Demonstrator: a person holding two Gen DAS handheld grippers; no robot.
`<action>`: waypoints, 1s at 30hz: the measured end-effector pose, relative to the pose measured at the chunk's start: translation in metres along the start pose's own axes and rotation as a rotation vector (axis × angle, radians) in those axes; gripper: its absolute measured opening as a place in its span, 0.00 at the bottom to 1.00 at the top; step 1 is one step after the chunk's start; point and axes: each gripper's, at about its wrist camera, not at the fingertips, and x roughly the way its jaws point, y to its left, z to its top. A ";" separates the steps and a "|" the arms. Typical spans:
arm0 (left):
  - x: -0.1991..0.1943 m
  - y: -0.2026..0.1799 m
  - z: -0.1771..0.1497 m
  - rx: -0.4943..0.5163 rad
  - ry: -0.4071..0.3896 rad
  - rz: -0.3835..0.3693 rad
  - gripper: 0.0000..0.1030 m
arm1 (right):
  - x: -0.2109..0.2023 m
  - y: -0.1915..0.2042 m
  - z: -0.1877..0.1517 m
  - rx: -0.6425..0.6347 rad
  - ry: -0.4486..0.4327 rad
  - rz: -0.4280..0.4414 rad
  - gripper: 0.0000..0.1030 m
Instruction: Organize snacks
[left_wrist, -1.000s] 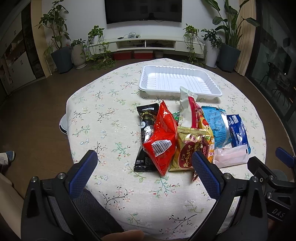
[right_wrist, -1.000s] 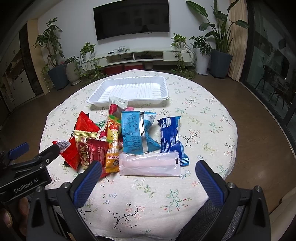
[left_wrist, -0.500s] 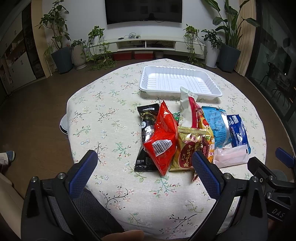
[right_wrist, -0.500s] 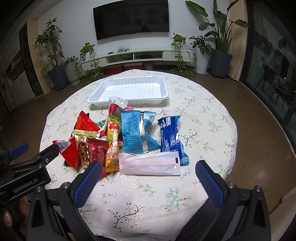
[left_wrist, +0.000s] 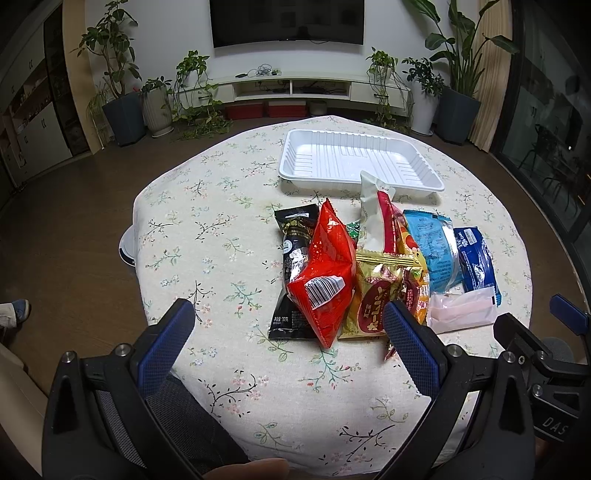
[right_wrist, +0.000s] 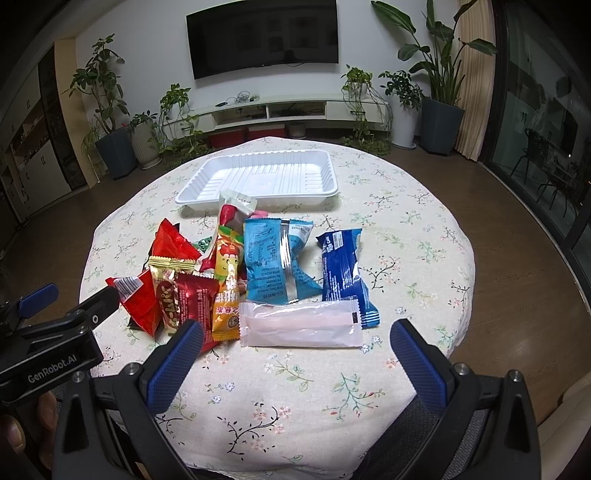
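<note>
A pile of snack packets lies mid-table: a black packet (left_wrist: 295, 266), a red bag (left_wrist: 325, 273), a gold-and-red packet (left_wrist: 376, 306), a light blue packet (right_wrist: 275, 264), a dark blue packet (right_wrist: 343, 269) and a pale pink packet (right_wrist: 299, 325). An empty white tray (left_wrist: 354, 157) stands behind them; it also shows in the right wrist view (right_wrist: 262, 177). My left gripper (left_wrist: 288, 336) is open and empty, near the table's front edge before the red bag. My right gripper (right_wrist: 295, 350) is open and empty, just before the pink packet.
The round table (left_wrist: 207, 236) has a floral cloth and drops off all around. The left gripper's body (right_wrist: 55, 332) sits at the left of the right wrist view. Potted plants (left_wrist: 118, 92) and a TV bench (left_wrist: 295, 88) stand far behind.
</note>
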 end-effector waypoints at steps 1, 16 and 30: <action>0.000 0.000 0.000 0.000 0.000 0.000 1.00 | 0.000 0.000 0.000 0.000 0.000 0.000 1.00; 0.000 0.001 0.000 0.000 0.001 0.000 1.00 | 0.000 0.001 -0.001 0.001 0.001 0.001 1.00; 0.000 0.002 -0.001 -0.002 0.001 -0.001 1.00 | 0.000 0.000 -0.001 0.000 0.003 0.001 1.00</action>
